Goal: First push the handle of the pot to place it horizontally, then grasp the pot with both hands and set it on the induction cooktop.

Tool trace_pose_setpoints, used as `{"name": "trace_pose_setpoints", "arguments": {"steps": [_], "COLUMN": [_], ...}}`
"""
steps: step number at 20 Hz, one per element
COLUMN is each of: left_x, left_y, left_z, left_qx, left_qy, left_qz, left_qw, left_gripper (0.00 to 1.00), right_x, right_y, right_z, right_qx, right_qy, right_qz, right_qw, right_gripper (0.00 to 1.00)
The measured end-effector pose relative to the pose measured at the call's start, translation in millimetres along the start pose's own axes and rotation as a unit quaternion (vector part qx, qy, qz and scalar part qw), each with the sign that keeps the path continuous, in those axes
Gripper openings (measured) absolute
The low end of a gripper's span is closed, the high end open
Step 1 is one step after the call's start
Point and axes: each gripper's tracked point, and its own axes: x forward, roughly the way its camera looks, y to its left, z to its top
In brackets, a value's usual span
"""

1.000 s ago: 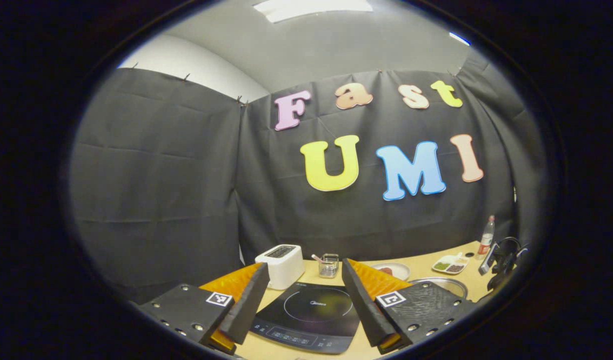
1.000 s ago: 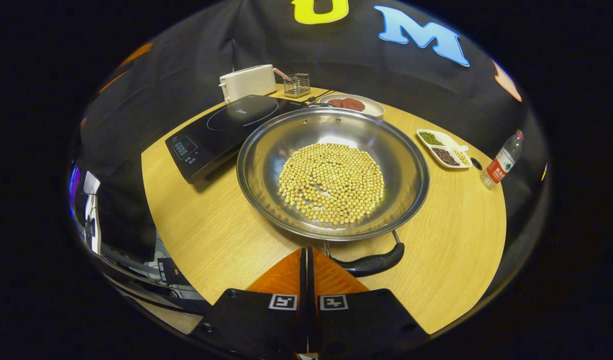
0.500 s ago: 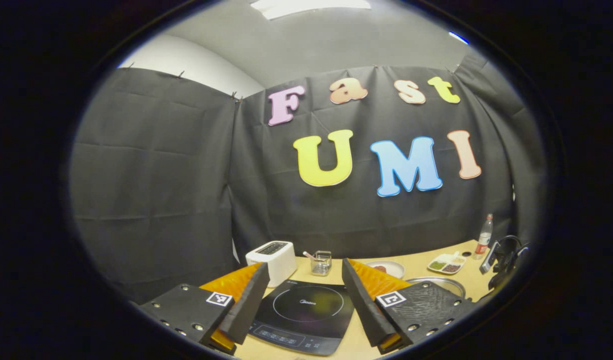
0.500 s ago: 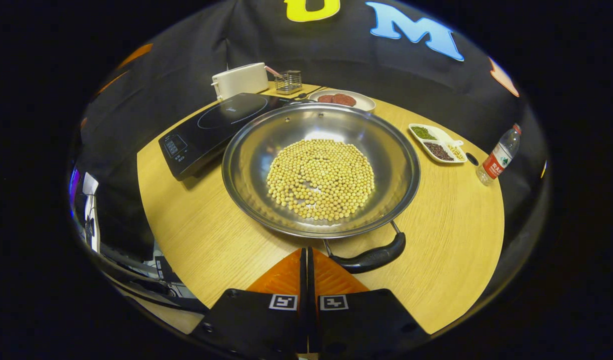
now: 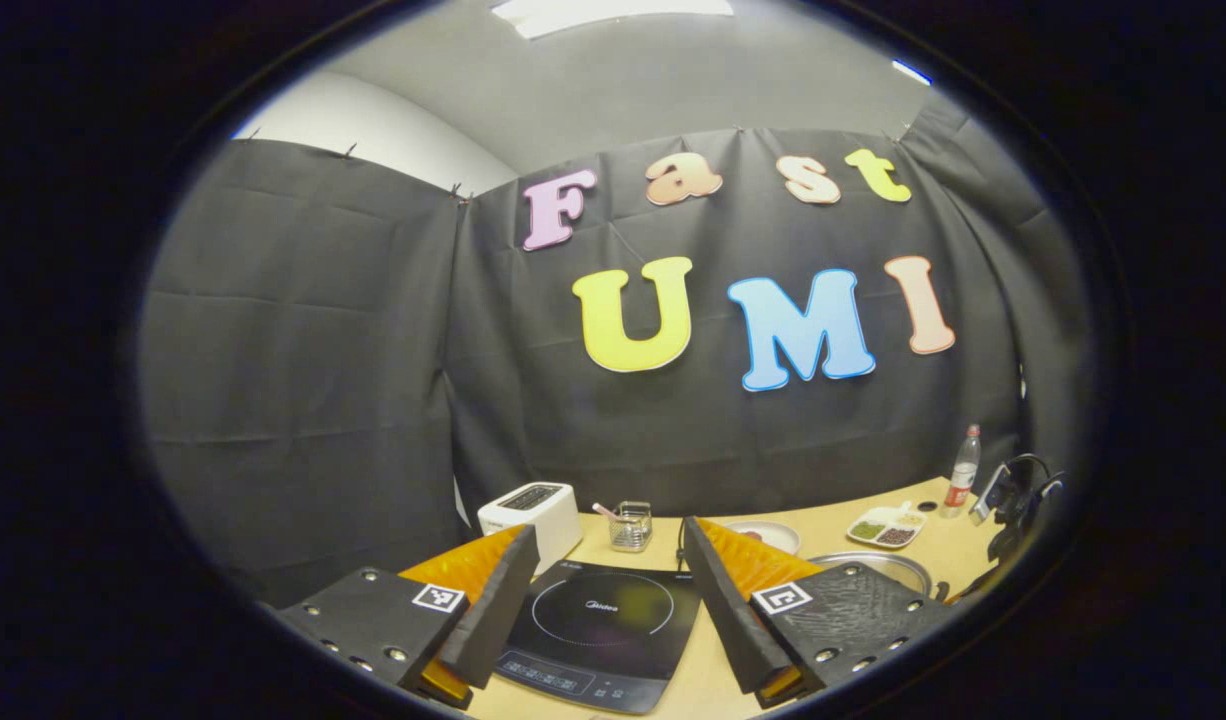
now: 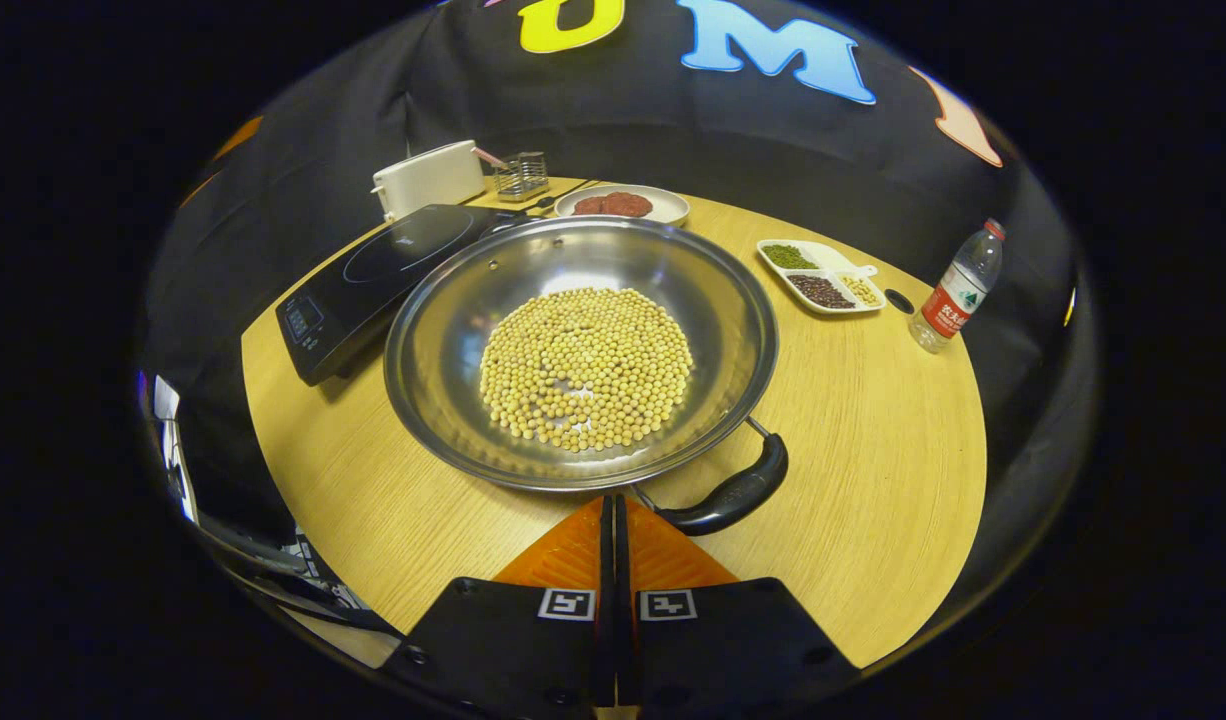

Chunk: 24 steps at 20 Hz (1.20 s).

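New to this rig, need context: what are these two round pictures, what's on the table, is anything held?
A person holds a two-finger gripper in each hand; a fisheye camera rides on each and looks along its fingers.

Left gripper view: the left gripper is open, holding nothing, above the induction cooktop.

Right gripper view: the right gripper is shut on nothing, its tips by the pot's handle. The pot, holding yellow beans, stands on the round wooden table beside the cooktop.

Also there: a toaster, a wire basket, a plate, a divided dish, a water bottle.
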Motion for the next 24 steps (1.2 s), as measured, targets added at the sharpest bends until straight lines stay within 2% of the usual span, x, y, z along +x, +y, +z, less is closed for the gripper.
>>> {"name": "trace_pose_setpoints", "arguments": {"steps": [5,6,8,13,18,20,24], "left_x": [1.0,1.8,2.9,4.2,7.5,10.6,14.9], "left_y": [-4.1,-5.9,-8.1,-13.5,-20.9,-26.5,-38.4], "left_z": [-0.3,-2.8,-4.5,-12.1,-21.1,-25.1,-39.4], "left_qx": [0.004,0.004,0.005,0.004,0.001,-0.001,-0.007], "left_qy": [0.003,0.004,0.006,0.015,0.025,0.028,0.041], "left_qz": [0.002,0.001,0.001,0.000,-0.007,-0.012,-0.025], "left_qw": [1.000,1.000,1.000,1.000,1.000,1.000,0.999], "left_gripper": [0.86,0.88,0.86,0.88,0.86,0.91,0.87], "right_x": [4.8,5.4,8.0,13.3,19.6,19.8,18.2], "right_y": [-22.0,-25.5,-31.9,-48.4,-68.6,-77.0,-92.2], "right_z": [5.6,6.5,8.6,13.4,19.1,22.5,33.3], "right_qx": [0.022,0.026,0.032,0.051,0.078,0.085,0.103], "right_qy": [-0.010,-0.012,-0.017,-0.025,-0.038,-0.045,-0.069], "right_qz": [-0.021,-0.025,-0.033,-0.052,-0.077,-0.091,-0.118], "right_qw": [0.999,0.999,0.999,0.997,0.993,0.991,0.985], "right_gripper": [0.02,0.02,0.02,0.02,0.02,0.02,0.00]}}
